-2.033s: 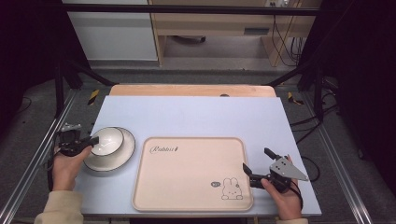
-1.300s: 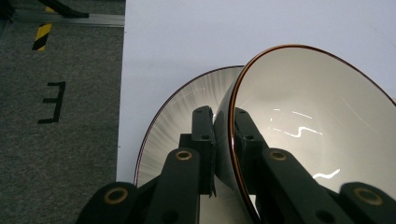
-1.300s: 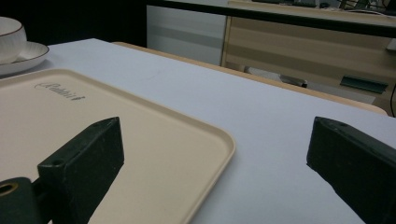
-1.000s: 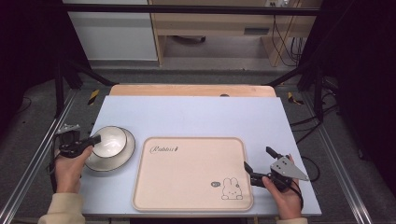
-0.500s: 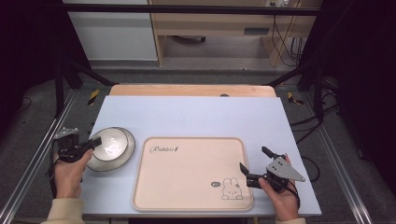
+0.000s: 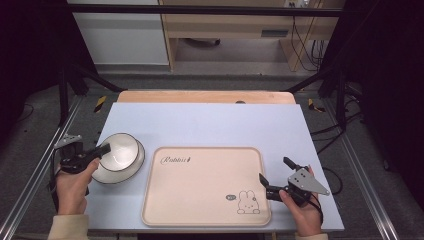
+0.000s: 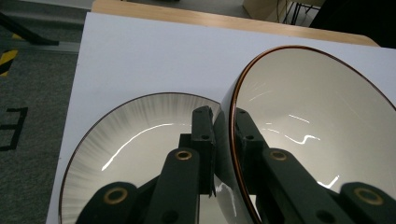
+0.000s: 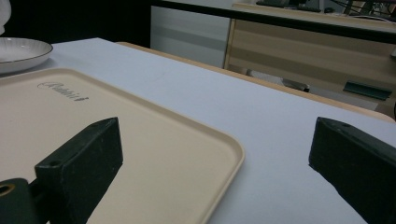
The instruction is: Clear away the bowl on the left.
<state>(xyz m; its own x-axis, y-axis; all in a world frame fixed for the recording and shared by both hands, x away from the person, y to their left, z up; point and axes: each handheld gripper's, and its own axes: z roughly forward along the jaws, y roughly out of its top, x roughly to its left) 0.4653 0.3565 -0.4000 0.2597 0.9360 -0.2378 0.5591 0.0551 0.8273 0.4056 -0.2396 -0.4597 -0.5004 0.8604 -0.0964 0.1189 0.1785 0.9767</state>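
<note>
The left claw [image 7: 224, 154] is pinching the rim of the bowl [image 7: 308, 130], tilting it over the plate [image 7: 135, 140] just left of the tray [image 6: 200, 187] (the likely destination). The right claw [image 6: 275, 177] is gaping empty at the tray's right edge.

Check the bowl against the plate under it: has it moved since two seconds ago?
Yes. The bowl, pinched at its rim by the left gripper, has tipped up off the plate and shifted toward the tray.
</note>
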